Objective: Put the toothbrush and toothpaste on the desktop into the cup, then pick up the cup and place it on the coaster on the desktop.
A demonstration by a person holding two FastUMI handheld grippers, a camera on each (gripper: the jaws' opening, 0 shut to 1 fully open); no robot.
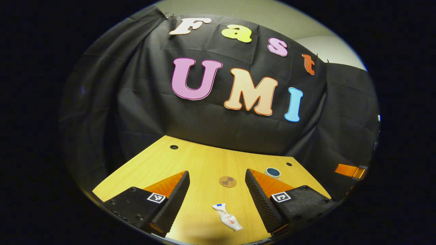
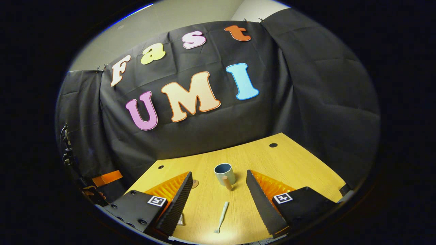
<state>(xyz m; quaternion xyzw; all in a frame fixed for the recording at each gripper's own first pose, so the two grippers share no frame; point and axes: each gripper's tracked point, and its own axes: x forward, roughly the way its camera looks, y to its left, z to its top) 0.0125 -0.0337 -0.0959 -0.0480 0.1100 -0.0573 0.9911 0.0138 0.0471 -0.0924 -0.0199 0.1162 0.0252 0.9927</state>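
Light wooden desktop (image 1: 204,163) with round dark holes (image 1: 174,147) near its far edge (another hole (image 2: 273,145) at the right), black cloth wall (image 2: 306,95) behind, pale room wall (image 2: 177,13) above

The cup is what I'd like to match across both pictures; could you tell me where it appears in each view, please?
Left gripper view: the cup stands far back on the desk, right of centre, just above the right finger of the left gripper.
Right gripper view: the cup stands upright near the centre, between the fingers of the right gripper, beyond the toothbrush.
Shared landmark: the coaster, beside the cup.
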